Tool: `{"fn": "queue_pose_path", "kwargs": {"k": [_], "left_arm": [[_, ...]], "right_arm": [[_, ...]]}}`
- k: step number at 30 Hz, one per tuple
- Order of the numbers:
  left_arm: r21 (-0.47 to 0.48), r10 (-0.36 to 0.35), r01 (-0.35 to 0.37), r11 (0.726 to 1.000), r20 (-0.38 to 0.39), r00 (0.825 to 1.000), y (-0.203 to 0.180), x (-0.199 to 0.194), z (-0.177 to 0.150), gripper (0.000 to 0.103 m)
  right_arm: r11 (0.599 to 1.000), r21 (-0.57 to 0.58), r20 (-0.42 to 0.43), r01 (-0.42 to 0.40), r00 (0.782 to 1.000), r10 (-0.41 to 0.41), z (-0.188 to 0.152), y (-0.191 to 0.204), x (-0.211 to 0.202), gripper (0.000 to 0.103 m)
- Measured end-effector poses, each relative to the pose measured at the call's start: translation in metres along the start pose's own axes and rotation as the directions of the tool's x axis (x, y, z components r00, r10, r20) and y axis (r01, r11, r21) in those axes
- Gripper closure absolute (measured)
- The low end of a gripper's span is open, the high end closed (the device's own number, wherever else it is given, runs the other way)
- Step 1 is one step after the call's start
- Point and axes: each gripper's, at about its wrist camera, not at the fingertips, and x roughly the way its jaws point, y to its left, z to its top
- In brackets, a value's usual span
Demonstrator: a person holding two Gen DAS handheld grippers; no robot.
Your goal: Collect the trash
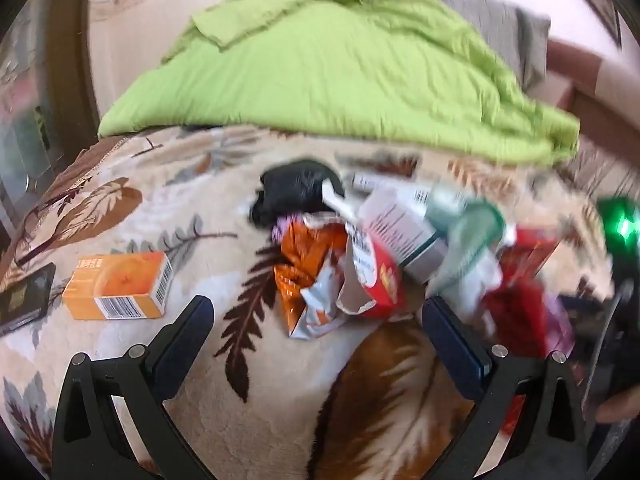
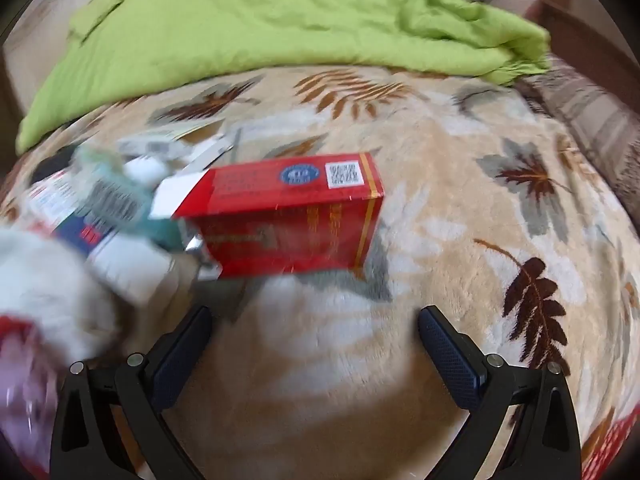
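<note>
On the leaf-patterned blanket an orange box lies left, a trash heap mid-bed, a red box right, while left gripper and right gripper gape empty above

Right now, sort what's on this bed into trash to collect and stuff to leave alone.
Trash:
orange box
crumpled orange wrapper
red box
black bag
white-and-green carton

Leave:
green quilt
leaf-print blanket
dark flat case
</note>
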Motion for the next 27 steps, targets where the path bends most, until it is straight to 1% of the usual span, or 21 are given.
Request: {"fn": "queue_pose_path", "kwargs": {"k": [1, 4, 8, 9, 11, 13, 14, 16, 18, 20, 21, 24, 25, 26, 27], "left_arm": [[-0.005, -0.003, 0.003, 1.0, 0.016, 1.0, 0.0, -0.004, 0.0, 0.0], [0.0, 0.023, -0.023, 1.0, 0.073, 0.997, -0.005, -0.02, -0.001, 0.0], [0.018, 0.031, -0.033, 0.999, 0.093, 0.995, -0.009, -0.035, -0.009, 0.0], [0.016, 0.035, -0.037, 0.999, 0.1, 0.994, -0.009, -0.039, -0.011, 0.0], [0.02, 0.032, -0.034, 0.999, 0.116, 0.993, -0.012, -0.051, -0.014, 0.0], [0.042, 0.055, -0.062, 0.997, 0.157, 0.986, -0.014, -0.067, -0.018, 0.0], [0.053, 0.056, -0.067, 0.996, 0.182, 0.982, -0.015, -0.079, -0.019, 0.0], [0.059, 0.045, -0.059, 0.997, 0.216, 0.975, -0.013, -0.101, -0.025, 0.0], [0.066, 0.022, -0.038, 0.997, 0.227, 0.974, -0.011, -0.12, -0.032, 0.0], [0.084, 0.022, -0.043, 0.995, 0.242, 0.97, -0.007, -0.142, -0.045, 0.0], [0.089, 0.022, -0.046, 0.995, 0.249, 0.968, -0.004, -0.15, -0.052, 0.0], [0.011, -0.003, 0.0, 1.0, 0.28, 0.96, 0.011, -0.174, -0.069, 0.0], [-0.013, 0.015, -0.011, 1.0, 0.298, 0.954, 0.014, -0.179, -0.073, 0.0], [-0.028, 0.053, -0.046, 0.999, 0.321, 0.946, 0.015, -0.183, -0.074, 0.0], [-0.035, 0.065, -0.057, 0.998, 0.33, 0.942, 0.016, -0.184, -0.074, 0.0]], "right_arm": [[1.0, -0.015, -0.008, -0.012, 1.0, 0.012, -0.002, -0.002, -0.003, 0.0], [1.0, -0.015, 0.026, 0.023, 0.999, -0.022, -0.007, -0.007, -0.018, 0.002], [0.999, -0.006, 0.154, 0.043, 0.987, -0.041, -0.019, -0.015, -0.058, 0.003], [0.998, -0.005, 0.189, 0.055, 0.981, -0.054, -0.023, -0.016, -0.068, 0.003], [0.997, -0.007, 0.284, 0.077, 0.956, -0.072, -0.031, -0.018, -0.093, 0.003], [0.997, -0.006, 0.34, 0.078, 0.938, -0.071, -0.033, -0.019, -0.109, 0.003], [0.998, 0.0, 0.356, 0.069, 0.932, -0.064, -0.034, -0.021, -0.116, 0.003], [1.0, -0.01, 0.372, 0.017, 0.928, -0.012, -0.04, -0.019, -0.132, 0.003], [1.0, -0.022, 0.404, 0.018, 0.915, -0.008, -0.049, -0.014, -0.149, 0.003], [0.999, -0.05, 0.44, 0.004, 0.898, 0.019, -0.068, -0.011, -0.169, 0.003], [0.998, -0.065, 0.448, -0.003, 0.894, 0.032, -0.078, -0.01, -0.175, 0.003], [0.992, -0.123, 0.461, -0.001, 0.886, 0.058, -0.106, -0.006, -0.194, 0.003], [0.991, -0.137, 0.471, 0.004, 0.88, 0.061, -0.115, -0.005, -0.2, 0.003], [0.989, -0.145, 0.478, 0.015, 0.876, 0.057, -0.121, -0.004, -0.204, 0.003], [0.989, -0.15, 0.484, 0.021, 0.874, 0.055, -0.127, -0.004, -0.207, 0.003]]}}
